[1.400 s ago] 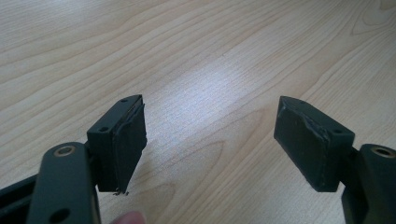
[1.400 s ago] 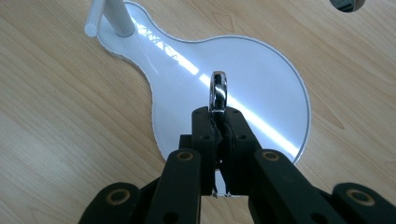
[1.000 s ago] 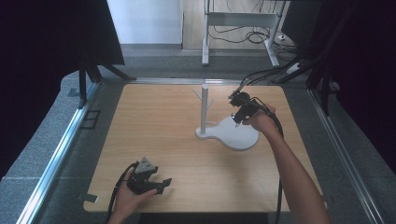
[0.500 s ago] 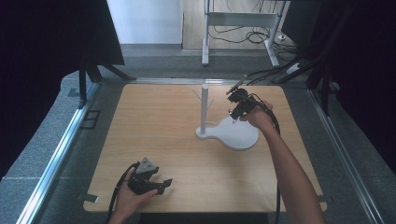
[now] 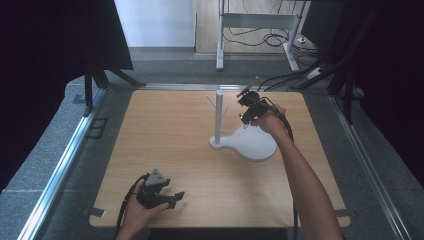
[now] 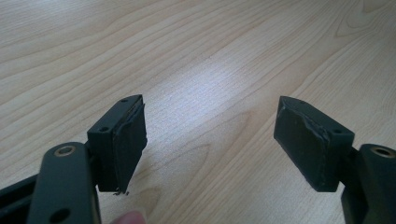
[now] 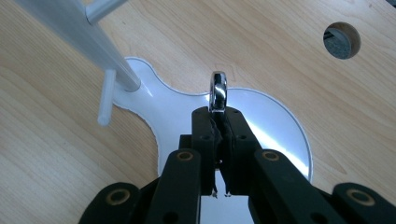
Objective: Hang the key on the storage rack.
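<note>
A: What is the right gripper (image 7: 217, 122) doing?
B: Its jaws are pressed together on a silver ring (image 7: 217, 91), which sticks up edge-on just past the fingertips.
A: And what lies beyond those tips?
B: A white stand base (image 7: 275, 128) lies under them, flat on the wooden table (image 7: 56, 140). The stand's white pole (image 7: 74, 32) rises up and to the left of the jaws, with a short peg (image 7: 106, 97) near its foot.
A: The left gripper (image 6: 210, 140)?
B: Its jaws are spread wide with bare table between them. In the high view it (image 5: 159, 192) sits at the near table edge, well apart from the right gripper (image 5: 248, 105).
</note>
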Action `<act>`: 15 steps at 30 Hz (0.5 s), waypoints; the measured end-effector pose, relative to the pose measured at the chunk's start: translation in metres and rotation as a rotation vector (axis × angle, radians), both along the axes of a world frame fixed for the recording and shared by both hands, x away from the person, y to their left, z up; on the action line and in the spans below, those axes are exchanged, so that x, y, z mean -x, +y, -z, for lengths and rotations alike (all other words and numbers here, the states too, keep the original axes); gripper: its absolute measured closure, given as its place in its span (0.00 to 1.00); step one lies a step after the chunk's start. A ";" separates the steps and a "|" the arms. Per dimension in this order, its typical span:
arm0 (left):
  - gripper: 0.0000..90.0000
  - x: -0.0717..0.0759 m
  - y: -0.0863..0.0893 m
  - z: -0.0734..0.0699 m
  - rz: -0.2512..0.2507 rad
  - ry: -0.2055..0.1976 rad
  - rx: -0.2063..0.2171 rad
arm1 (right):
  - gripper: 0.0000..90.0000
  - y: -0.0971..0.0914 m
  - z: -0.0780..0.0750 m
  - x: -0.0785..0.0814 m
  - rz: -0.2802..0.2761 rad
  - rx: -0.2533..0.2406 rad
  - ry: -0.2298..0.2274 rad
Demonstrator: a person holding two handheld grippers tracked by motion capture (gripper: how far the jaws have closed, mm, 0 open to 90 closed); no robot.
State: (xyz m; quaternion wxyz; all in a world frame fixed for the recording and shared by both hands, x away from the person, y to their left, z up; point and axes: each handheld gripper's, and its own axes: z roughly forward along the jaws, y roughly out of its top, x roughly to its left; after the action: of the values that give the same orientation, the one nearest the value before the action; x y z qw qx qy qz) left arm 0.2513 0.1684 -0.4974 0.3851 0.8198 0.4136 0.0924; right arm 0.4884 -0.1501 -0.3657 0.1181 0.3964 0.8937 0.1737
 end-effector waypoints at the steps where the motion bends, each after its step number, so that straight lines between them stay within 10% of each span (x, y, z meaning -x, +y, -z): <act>1: 0.29 0.000 0.000 0.000 0.000 0.000 0.001 | 0.94 0.002 0.000 -0.002 -0.001 -0.007 0.000; 15: 0.29 0.000 0.002 -0.001 -0.001 0.002 0.004 | 0.94 0.017 -0.001 -0.010 -0.012 -0.014 -0.001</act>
State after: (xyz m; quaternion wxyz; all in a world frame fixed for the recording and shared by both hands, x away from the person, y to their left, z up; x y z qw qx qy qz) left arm 0.2516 0.1709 -0.4969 0.3864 0.8189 0.4146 0.0911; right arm 0.4987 -0.1333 -0.3643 0.1145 0.3920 0.8947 0.1809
